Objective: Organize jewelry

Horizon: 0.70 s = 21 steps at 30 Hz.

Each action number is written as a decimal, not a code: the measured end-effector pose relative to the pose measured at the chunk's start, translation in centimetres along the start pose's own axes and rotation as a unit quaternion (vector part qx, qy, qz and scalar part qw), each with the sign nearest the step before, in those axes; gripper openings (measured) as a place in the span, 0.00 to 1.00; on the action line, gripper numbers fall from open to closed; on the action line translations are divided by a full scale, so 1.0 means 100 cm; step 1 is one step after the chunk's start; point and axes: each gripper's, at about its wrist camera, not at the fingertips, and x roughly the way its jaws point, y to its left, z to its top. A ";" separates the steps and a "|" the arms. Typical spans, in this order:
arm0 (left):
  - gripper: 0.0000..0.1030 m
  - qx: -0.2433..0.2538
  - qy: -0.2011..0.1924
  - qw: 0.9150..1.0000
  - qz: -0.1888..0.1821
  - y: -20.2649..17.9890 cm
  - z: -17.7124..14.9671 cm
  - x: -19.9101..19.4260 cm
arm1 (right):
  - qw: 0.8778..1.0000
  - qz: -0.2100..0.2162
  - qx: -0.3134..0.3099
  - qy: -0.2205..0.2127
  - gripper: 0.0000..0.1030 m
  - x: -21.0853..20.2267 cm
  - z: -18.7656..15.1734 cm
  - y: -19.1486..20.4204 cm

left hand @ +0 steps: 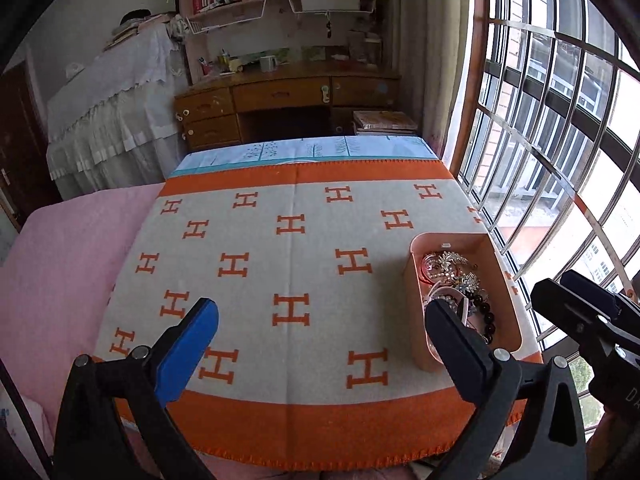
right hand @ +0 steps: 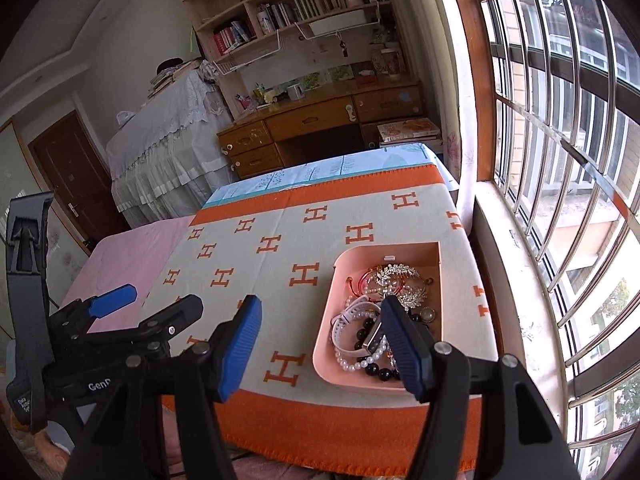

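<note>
A pink tray [left hand: 415,280] [right hand: 329,322] sits on the right side of the orange-and-cream H-pattern blanket [left hand: 288,264] [right hand: 256,264]. It holds a heap of jewelry: a silver crystal brooch [right hand: 394,273], a red bangle [right hand: 360,284], a white-strapped watch [right hand: 348,320], a pearl bracelet [right hand: 356,362] and a black bead bracelet [right hand: 378,372]. My left gripper [left hand: 322,312] hovers open over the blanket, left of the tray, with nothing between its fingers. My right gripper [right hand: 320,306] is open and empty above the tray's near left edge.
A barred window [left hand: 560,140] and its sill run along the right. Pink bedding [left hand: 68,264] lies left of the blanket. A wooden desk [left hand: 280,100] with bookshelves stands beyond the bed, and a lace-covered piece of furniture [left hand: 116,112] at far left.
</note>
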 end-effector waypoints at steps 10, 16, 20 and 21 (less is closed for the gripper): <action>0.99 0.000 -0.060 0.998 0.019 0.001 -0.005 -0.030 | 1.000 -0.005 -0.016 0.003 0.63 0.000 -0.004 0.016; 0.99 -0.009 -0.057 0.998 0.018 0.007 -0.006 -0.031 | 1.000 -0.018 -0.026 0.003 0.63 0.001 -0.005 0.022; 0.99 -0.012 -0.057 0.998 0.017 0.008 -0.007 -0.031 | 1.000 -0.019 -0.024 0.008 0.63 0.004 -0.008 0.022; 0.99 -0.013 -0.058 0.998 0.017 0.009 -0.007 -0.031 | 1.000 -0.019 -0.022 0.009 0.63 0.004 -0.008 0.022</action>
